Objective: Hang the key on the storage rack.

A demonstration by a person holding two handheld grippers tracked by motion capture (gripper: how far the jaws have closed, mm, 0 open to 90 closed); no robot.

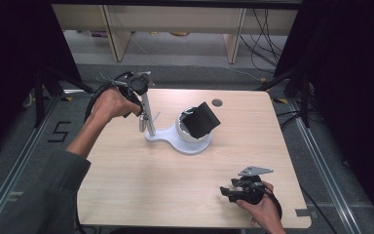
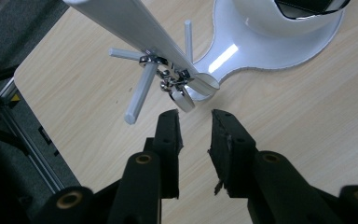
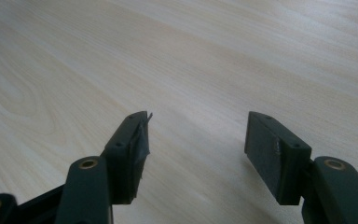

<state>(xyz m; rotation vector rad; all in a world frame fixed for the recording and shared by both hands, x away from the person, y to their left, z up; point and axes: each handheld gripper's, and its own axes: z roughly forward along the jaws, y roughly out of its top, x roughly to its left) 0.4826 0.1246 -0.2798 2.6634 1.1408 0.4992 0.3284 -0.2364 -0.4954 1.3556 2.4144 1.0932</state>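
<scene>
Stood at the centre of the wooden table: a white stand with a rounded base, an upright post at its 9 o'clock end and a white bowl-shaped cup at its 3 o'clock end, a black sheet tilted inside that cup. Seen in the left gripper view: small pegs and a metal clip partway along the post. Held at the top of the post, at about 11 o'clock on the table: the left gripper, jaws slightly parted with nothing between them, pads just short of the clip. Rested low at 5 o'clock, well apart from the stand: the right gripper, jaws moderately open over bare wood, gripping nothing. Judged: sheet already lodged in the cup, post hardware possibly just released; what was left to do, impossible to tell.
</scene>
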